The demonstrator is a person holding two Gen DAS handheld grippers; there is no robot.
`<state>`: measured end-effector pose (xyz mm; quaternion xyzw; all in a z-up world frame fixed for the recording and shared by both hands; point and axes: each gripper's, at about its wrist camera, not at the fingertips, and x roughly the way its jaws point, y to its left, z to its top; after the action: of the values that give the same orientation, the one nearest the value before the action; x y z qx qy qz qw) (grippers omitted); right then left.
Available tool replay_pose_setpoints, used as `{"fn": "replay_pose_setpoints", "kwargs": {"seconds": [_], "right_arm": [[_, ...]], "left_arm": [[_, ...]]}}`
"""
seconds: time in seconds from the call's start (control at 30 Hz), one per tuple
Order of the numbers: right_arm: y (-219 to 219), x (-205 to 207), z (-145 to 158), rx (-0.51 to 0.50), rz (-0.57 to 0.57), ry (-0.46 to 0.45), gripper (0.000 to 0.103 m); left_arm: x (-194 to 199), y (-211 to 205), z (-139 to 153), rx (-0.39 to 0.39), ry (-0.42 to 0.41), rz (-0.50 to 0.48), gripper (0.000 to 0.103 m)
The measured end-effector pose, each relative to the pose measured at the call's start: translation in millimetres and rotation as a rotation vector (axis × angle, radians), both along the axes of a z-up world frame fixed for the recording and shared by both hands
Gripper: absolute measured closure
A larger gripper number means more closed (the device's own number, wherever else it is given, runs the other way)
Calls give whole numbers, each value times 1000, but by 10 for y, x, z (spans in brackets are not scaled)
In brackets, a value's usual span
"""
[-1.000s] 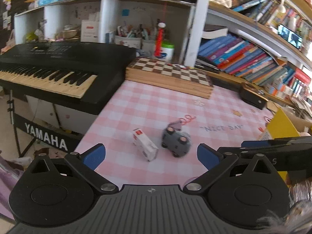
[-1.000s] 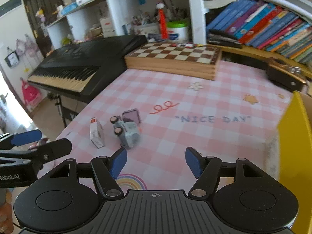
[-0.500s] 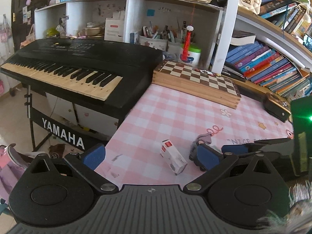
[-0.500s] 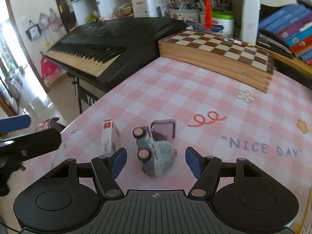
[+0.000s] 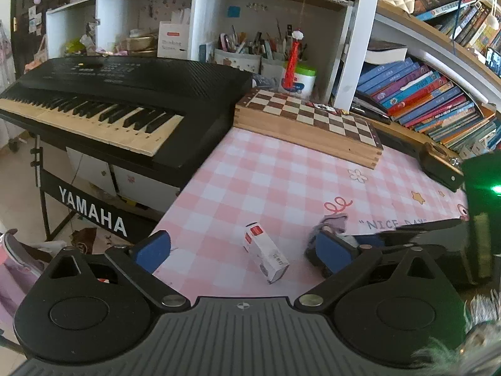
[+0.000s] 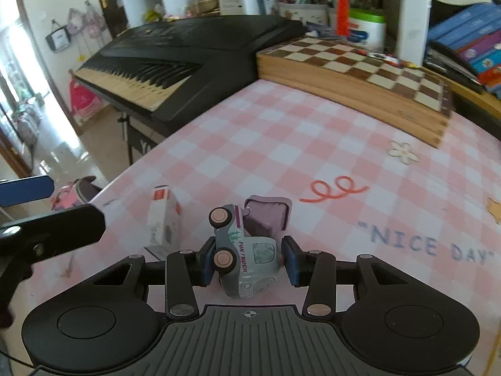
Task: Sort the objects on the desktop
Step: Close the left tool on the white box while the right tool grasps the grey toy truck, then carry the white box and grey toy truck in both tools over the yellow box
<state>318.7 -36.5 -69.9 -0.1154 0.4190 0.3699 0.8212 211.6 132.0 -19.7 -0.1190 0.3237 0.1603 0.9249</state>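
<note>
A grey toy truck [image 6: 247, 260] marked "FUN TRUCK" lies on its side on the pink checked tablecloth [image 6: 313, 144], its purple rear flap open. My right gripper [image 6: 249, 263] is shut on the truck, a blue pad on each side of it. A small white box with a red end [image 6: 164, 219] lies just left of the truck; it also shows in the left wrist view [image 5: 266, 252]. My left gripper [image 5: 242, 250] is open and empty, above the table's near left edge, with the box between its fingers' line. The truck [image 5: 328, 235] is mostly hidden there behind the right pad.
A wooden chessboard box [image 5: 310, 128] lies at the table's back. A black Yamaha keyboard [image 5: 119, 103] stands left of the table, over open floor. A small black case [image 5: 441, 169] sits at the back right. Shelves of books [image 5: 422, 94] stand behind.
My right gripper has moved forward around the toy truck and closed on it. My left gripper has drawn back and to the left, still open.
</note>
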Motion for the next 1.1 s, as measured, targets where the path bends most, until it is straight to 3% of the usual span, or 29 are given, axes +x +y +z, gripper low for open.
{"fn": "replay_pose_setpoints", "kwargs": {"seconds": [0.07, 0.17, 0.33, 0.47, 0.53, 0.67, 0.87, 1.1], "right_arm": [[-87, -24, 28, 1, -20, -3, 60], [-207, -70, 72, -4, -39, -15, 60], [-373, -181, 167, 5, -47, -32, 60], [-461, -283, 227, 15, -58, -41, 60], [-503, -326, 249, 19, -64, -43, 60], [-575, -393, 272, 19, -72, -45, 61], [-692, -442, 319, 26, -104, -50, 60], [-815, -531, 460, 40, -166, -73, 60]], "left_arm": [[62, -21, -37, 2, 11, -4, 5], [174, -46, -101, -4, 29, -21, 16], [410, -100, -280, -13, 86, -44, 40], [531, -153, -414, 15, 130, -64, 48], [558, -172, -470, 27, 149, -75, 64], [551, -180, -498, 67, 156, -79, 87], [433, -156, -405, 46, 116, -96, 90], [147, -192, -114, -14, 11, -135, 90]]}}
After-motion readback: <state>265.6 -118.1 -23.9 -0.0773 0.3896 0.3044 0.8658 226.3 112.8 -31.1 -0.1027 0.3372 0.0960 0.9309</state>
